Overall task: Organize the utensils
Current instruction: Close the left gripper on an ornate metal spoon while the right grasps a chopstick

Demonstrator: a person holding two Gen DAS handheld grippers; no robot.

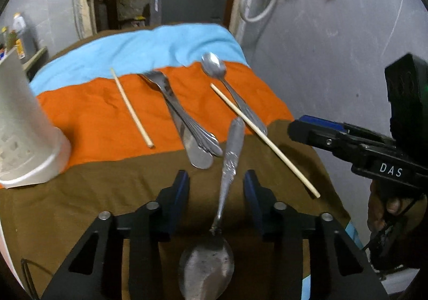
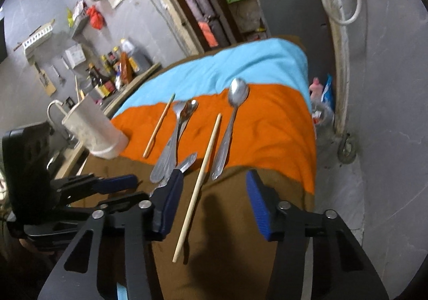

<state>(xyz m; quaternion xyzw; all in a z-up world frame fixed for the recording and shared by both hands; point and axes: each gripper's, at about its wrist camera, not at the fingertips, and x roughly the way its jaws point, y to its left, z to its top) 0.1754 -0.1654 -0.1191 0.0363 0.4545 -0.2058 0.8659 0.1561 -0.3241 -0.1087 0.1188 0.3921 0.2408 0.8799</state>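
**Utensils on the striped cloth**

A worktop [image 1: 112, 182] under a brown, orange and blue cloth carries a white holder [image 1: 24, 123] at its left. My left fingers [image 1: 216, 193] straddle a big spoon [image 1: 230, 155], pads apart from it. My right fingers [image 2: 214, 203] stand open around a chopstick [image 2: 199, 185], not touching.

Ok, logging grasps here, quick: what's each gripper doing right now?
Left gripper: open, straddling the large spoon, pads not touching it.
Right gripper: open, straddling the chopstick, not gripping it.
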